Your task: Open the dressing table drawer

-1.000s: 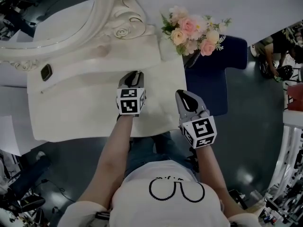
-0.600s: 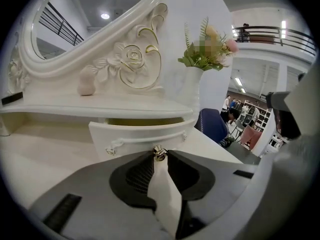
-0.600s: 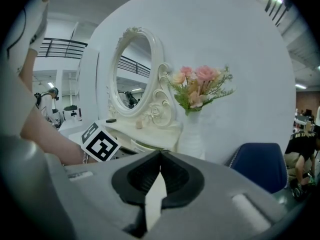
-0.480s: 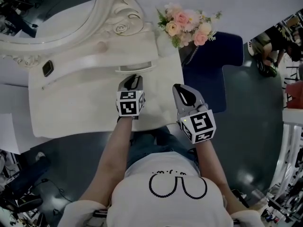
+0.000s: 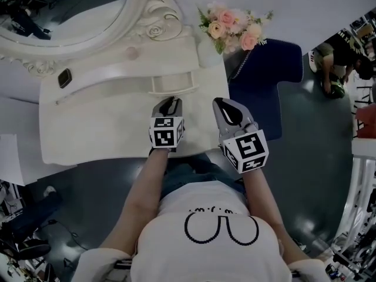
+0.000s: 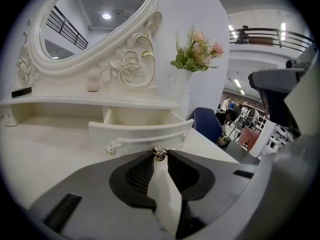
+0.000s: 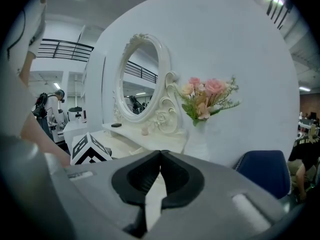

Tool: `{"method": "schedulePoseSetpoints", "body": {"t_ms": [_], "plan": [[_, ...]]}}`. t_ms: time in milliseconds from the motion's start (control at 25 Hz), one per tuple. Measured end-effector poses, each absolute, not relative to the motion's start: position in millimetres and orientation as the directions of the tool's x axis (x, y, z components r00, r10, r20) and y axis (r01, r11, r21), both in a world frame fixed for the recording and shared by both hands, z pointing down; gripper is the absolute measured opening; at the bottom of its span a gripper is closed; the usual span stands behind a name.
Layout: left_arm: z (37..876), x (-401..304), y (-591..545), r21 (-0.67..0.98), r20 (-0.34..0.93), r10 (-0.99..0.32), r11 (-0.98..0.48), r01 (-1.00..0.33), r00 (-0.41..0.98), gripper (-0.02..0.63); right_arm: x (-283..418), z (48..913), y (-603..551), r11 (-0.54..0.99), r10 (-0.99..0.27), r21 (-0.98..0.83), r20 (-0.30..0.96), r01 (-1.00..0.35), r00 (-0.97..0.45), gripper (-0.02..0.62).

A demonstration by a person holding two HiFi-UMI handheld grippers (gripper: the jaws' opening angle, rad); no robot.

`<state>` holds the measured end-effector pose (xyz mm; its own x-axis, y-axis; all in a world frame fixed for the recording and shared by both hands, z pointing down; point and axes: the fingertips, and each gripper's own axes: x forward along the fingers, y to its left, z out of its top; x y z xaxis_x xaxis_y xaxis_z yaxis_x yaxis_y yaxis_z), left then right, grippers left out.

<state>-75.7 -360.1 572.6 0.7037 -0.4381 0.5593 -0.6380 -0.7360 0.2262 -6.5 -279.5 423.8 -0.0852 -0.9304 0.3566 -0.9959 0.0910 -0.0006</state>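
Note:
The small white drawer point(image 5: 171, 85) of the dressing table point(image 5: 88, 128) stands pulled out from under the mirror shelf, and its inside shows. In the left gripper view the curved drawer front point(image 6: 140, 134) carries a small metal knob point(image 6: 159, 153) at its middle. My left gripper point(image 5: 171, 102) is shut on that knob, and the jaw tips pinch it point(image 6: 159, 154). My right gripper point(image 5: 221, 103) hovers just right of the left one, over the table's right edge. Its jaws point(image 7: 160, 153) are shut with nothing between them.
An oval mirror point(image 5: 64, 16) in a carved white frame stands behind the drawer. A vase of pink flowers point(image 5: 232, 28) sits at the table's back right corner. A dark blue chair point(image 5: 264, 87) stands right of the table. A small dark object point(image 5: 64, 78) lies on the shelf.
The drawer has slid out from under the shelf as my left gripper drew back toward the person with the knob. My right gripper rose a little.

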Motion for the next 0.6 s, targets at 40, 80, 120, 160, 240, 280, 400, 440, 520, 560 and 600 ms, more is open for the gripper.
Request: {"method": "schedulePoseSetpoints", "body": {"t_ms": [40,80,120,160,240,280,400,440,520,560,600], "plan": [[572.7,-76.5,-359.2,0.234,0.555,-0.438,-0.734,-0.638,0.707,0.085,-7.3,422.7,-279.7,0.092,-0.931,0.000,0.354,-0.996,-0.086,0.002],[573.0,-77.7,-358.8,0.241,0.555,-0.437,-0.730,-0.639,0.708,0.087,-8.2,421.6,-279.7,0.094,-0.932,0.001,0.351,-0.996,-0.087,0.002],[573.4,-79.1,-358.4,0.247,0.560,-0.434,-0.725,-0.642,0.706,0.090,-9.3,420.5,-279.7,0.096,-0.933,0.003,0.349,-0.995,-0.089,0.002],[573.7,-80.7,-358.1,0.252,0.567,-0.431,-0.721,-0.646,0.702,0.096,-10.3,419.3,-279.6,0.098,-0.934,0.005,0.346,-0.995,-0.090,0.002],[572.7,-84.1,-357.1,0.259,0.577,-0.423,-0.716,-0.648,0.698,0.141,-11.8,417.4,-279.8,0.100,-0.935,0.009,0.341,-0.995,-0.091,0.002],[570.4,-86.1,-356.4,0.263,0.577,-0.421,-0.715,-0.647,0.700,0.156,-12.6,416.4,-280.1,0.101,-0.936,0.010,0.339,-0.995,-0.091,0.003],[555.3,-93.8,-355.6,0.258,0.558,-0.433,-0.720,-0.644,0.708,0.161,-14.7,412.1,-281.8,0.103,-0.940,0.015,0.328,-0.995,-0.093,0.002],[548.0,-96.7,-356.6,0.252,0.546,-0.444,-0.722,-0.644,0.711,0.161,-15.2,409.7,-282.8,0.103,-0.942,0.016,0.322,-0.995,-0.092,0.003],[531.7,-102.2,-361.0,0.238,0.517,-0.470,-0.724,-0.647,0.716,0.161,-15.9,403.3,-285.8,0.103,-0.948,0.019,0.306,-0.995,-0.092,0.002],[522.9,-104.7,-364.6,0.228,0.501,-0.484,-0.725,-0.649,0.717,0.161,-16.1,399.5,-288.1,0.103,-0.951,0.022,0.296,-0.994,-0.092,0.002],[514.0,-107.2,-368.8,0.217,0.485,-0.500,-0.726,-0.652,0.718,0.161,-16.3,395.3,-290.5,0.104,-0.954,0.026,0.285,-0.994,-0.093,0.002]]}}
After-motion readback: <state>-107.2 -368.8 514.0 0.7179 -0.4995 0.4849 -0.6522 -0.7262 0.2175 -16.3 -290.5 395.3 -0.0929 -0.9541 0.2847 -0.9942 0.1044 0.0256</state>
